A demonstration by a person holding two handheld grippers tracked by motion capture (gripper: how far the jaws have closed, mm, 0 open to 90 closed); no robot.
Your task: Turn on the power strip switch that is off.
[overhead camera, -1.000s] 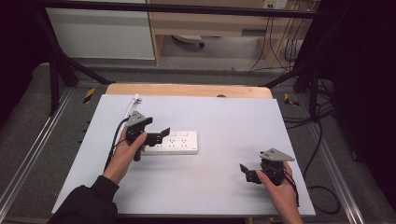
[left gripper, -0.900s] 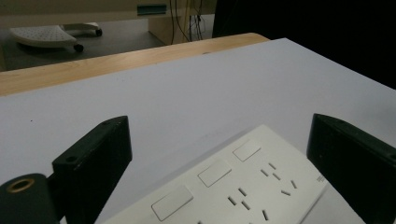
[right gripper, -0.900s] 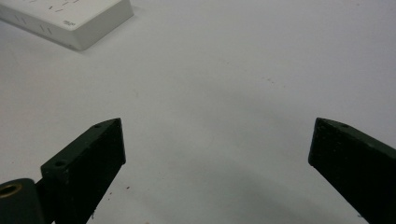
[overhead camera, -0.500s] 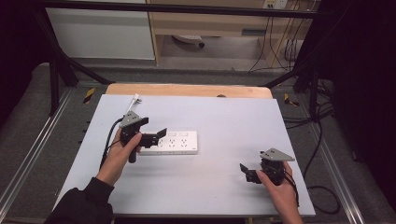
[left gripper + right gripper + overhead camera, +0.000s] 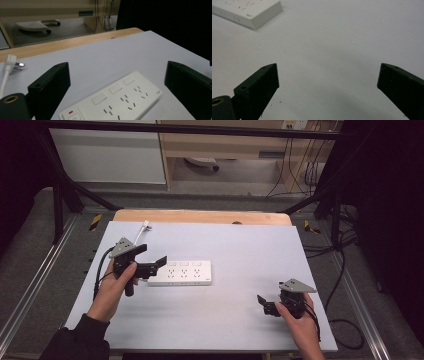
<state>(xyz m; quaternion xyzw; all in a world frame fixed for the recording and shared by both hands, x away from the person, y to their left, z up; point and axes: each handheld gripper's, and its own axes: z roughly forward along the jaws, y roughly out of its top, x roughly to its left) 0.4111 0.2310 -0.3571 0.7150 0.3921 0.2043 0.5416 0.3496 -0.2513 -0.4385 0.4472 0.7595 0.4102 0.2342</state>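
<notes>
1. Backed away from the strip (image 5: 181,273) over the last second: left gripper (image 5: 150,265) now just off the strip's switch end, where earlier its fingers overlapped that end in the high view.
2. Fingers (image 5: 51,86) spread wide, nothing between them but bare tabletop (image 5: 240,245) and the near end of the strip (image 5: 113,100), seen low and centred in the left gripper view.
3. Strip flat on the tabletop, switch end toward the left fingers, far end pointing away from them; no visible shift across the three high views.
4. Plug (image 5: 11,63) with its white cord lying off beyond the left-hand finger, near the wooden back edge; a matching white plug (image 5: 145,225) visible in the high view behind the left gripper.
5. Right gripper (image 5: 267,305) unmoved, low on the tabletop, well apart from the strip; fingers (image 5: 259,85) spread, empty, with a corner of the strip (image 5: 252,12) far ahead and to the left of them.
6. Reading of the change: likely a release or a re-aim rather than a grasp, since the fingers stand clear of the strip and hold nothing.
7. Probable next need: bring the left fingers forward to straddle the switch end again, or swing them toward the plug, if plugging in is the aim; cannot tell which from these views.
</notes>
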